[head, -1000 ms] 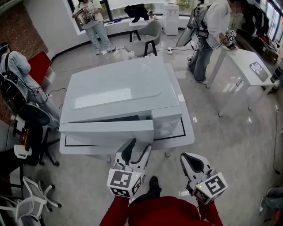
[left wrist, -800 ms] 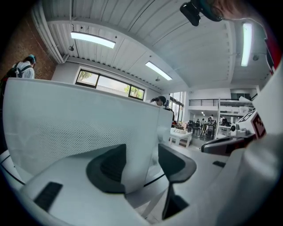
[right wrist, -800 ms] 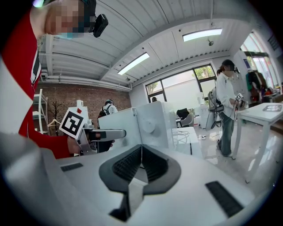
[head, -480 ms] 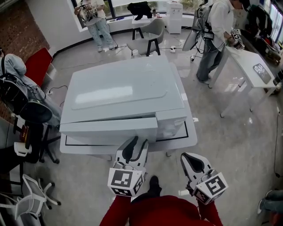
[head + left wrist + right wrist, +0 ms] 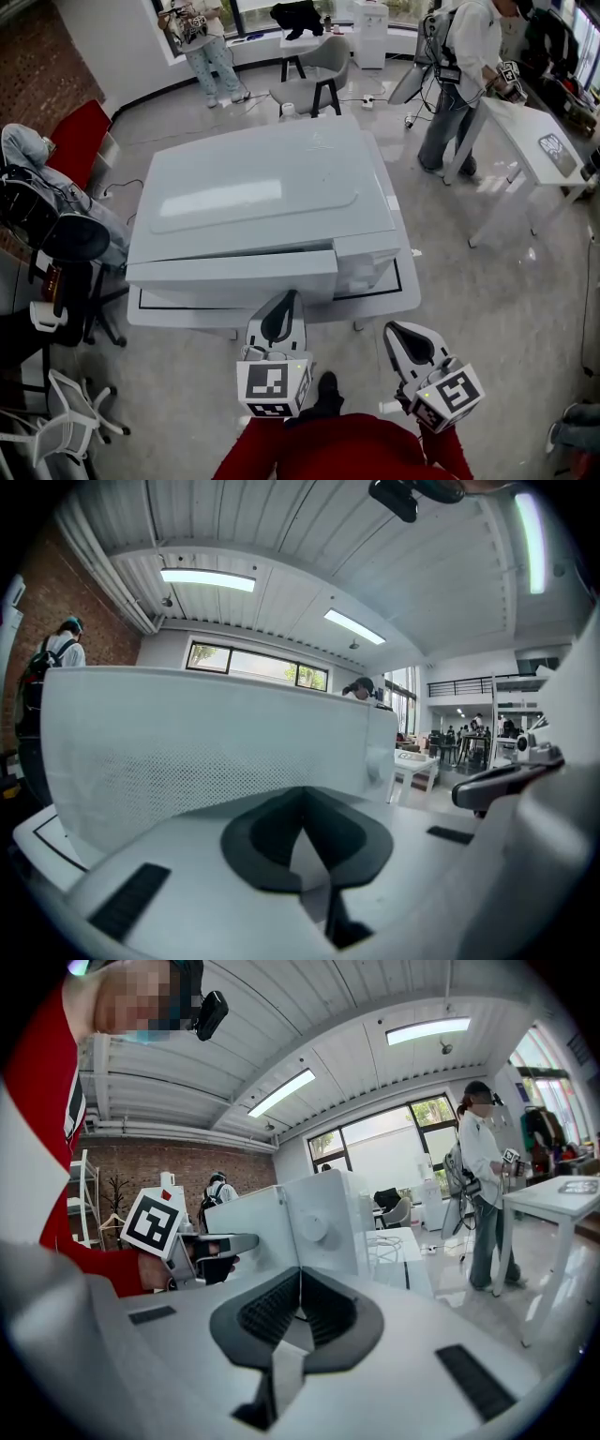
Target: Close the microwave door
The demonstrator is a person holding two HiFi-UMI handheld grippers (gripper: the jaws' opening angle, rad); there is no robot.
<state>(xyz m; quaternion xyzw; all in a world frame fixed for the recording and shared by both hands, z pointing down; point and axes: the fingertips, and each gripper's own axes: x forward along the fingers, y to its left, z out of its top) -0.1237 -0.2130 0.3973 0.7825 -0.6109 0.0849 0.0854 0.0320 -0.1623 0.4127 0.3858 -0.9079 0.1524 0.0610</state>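
- Where the brick wall runs down the far left of the head view, a seated person (image 5: 33,164) in grey leans over a dark chair, well apart from the worktop (image 5: 398,291).
- Microwave (image 5: 258,183): large, white, sits on the white worktop and fills most of it. A black outline on the worktop shows along its front and right side.
- Microwave door (image 5: 234,274): on the front face, left of the control panel (image 5: 366,262). It stands slightly ajar, with a dark slit between its upper edge and the body. Its right end juts forward of the panel.
- Left claw (image 5: 290,298): just in front of the door's right half, near the worktop's front edge, pointing at the door. Its jaws are closing, the tips already met, with nothing between them.
- Left gripper view: the door's dotted mesh face (image 5: 206,752) fills the view close ahead of the left claw (image 5: 302,799). Contact with the door cannot be judged.
- Right claw (image 5: 392,330): lower right of the left one, off the worktop's front right corner, over the grey floor. It is apart from the microwave.
- Right gripper view: the right claw (image 5: 300,1277) has its ribbed pads pressed together and holds nothing. Ahead stands the microwave's right corner with a round knob (image 5: 312,1227). The left claw's marker cube (image 5: 155,1222) shows at the left.
- Far right, back of the room: a standing person (image 5: 459,56) in white, well apart from the microwave.
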